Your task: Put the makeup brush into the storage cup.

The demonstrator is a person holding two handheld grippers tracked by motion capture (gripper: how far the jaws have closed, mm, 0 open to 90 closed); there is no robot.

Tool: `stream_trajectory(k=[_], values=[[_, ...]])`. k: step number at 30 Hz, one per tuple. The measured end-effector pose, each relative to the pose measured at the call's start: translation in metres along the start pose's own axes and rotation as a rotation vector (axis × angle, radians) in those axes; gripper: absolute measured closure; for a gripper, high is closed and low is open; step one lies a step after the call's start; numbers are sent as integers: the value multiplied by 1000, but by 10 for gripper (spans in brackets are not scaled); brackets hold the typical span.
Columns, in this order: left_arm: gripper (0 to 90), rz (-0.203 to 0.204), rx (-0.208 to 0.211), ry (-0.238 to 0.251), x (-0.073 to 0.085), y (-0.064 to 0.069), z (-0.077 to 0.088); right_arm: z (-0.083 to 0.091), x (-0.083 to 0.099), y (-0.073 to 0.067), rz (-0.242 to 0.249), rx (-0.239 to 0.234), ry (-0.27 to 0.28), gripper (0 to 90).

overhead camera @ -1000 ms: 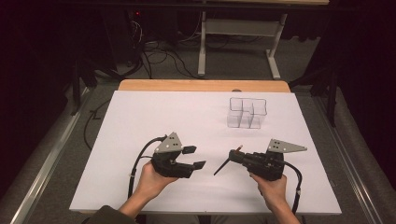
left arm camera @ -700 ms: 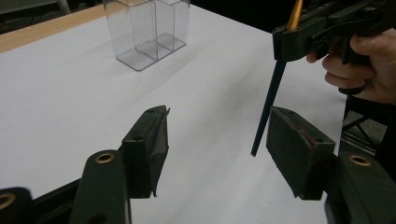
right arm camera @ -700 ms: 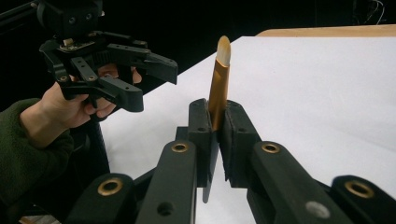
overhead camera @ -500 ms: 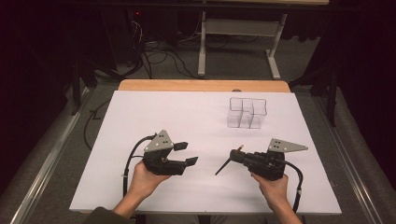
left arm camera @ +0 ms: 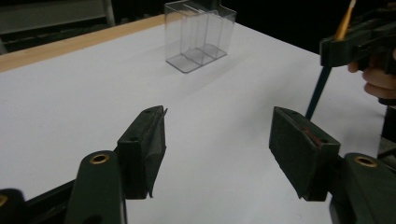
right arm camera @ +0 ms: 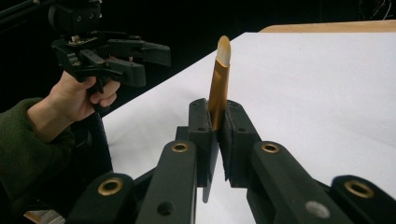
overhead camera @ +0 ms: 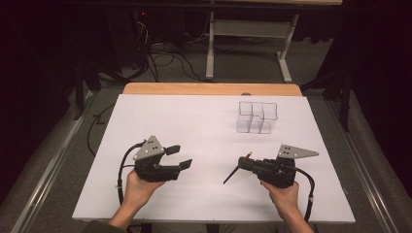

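With the right gripper (overhead camera: 241, 164) clamped on a brush (right arm camera: 218, 84) and the left gripper (overhead camera: 180, 157), its jaws just opened wide, empty beside it, the next move is probably carrying the brush to the clear organizer (overhead camera: 256, 117) beyond.

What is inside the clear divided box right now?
Nothing visible: the clear box has see-through compartments that look empty. The brush is outside it, clamped in the right gripper.

left tongs (overhead camera: 180, 156) gaping empty, right tongs (overhead camera: 241, 162) pinching a brush (overhead camera: 231, 175), clear organizer (overhead camera: 256, 117) beyond on white table (overhead camera: 194, 121)
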State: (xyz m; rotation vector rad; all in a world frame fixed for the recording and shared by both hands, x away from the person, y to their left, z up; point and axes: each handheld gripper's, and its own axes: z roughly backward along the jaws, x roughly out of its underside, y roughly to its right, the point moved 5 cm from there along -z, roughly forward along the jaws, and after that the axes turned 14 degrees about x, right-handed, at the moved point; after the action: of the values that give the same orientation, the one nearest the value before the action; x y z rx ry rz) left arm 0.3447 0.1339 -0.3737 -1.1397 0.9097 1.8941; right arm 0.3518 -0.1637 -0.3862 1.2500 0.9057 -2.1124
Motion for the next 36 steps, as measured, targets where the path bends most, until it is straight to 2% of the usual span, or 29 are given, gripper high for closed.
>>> stream_trajectory(k=[7, 13, 16, 18, 21, 23, 26, 29, 32, 36], values=[[365, 31, -39, 31, 7, -13, 11, 0, 1, 0, 1, 7, -5, 857], [364, 34, -80, 38, 11, -22, 17, 2, 0, 1, 5, 12, -3, 857], [369, 44, -88, 56, 17, -28, 18, 2, 0, 1, 5, 17, -4, 856], [370, 43, -106, 50, 21, -33, 18, 2, 1, 2, 3, 20, -6, 856], [371, 73, -114, 66, 27, -38, 19, 2, 1, 1, 11, 21, -7, 856], [370, 83, -118, 63, 29, -40, 19, 4, 1, 2, 12, 25, -6, 857], [369, 120, -115, 53, 32, -44, 19, 5, 0, 5, 7, 32, -4, 856], [364, 132, -131, 40, 37, -48, 20, 6, 0, 6, 7, 37, -5, 857], [349, 128, -153, 32, 38, -50, 20, 7, 0, 7, 12, 46, -10, 856], [322, 122, -160, 33, 38, -50, 19, 7, 0, 10, 8, 53, -10, 856]])
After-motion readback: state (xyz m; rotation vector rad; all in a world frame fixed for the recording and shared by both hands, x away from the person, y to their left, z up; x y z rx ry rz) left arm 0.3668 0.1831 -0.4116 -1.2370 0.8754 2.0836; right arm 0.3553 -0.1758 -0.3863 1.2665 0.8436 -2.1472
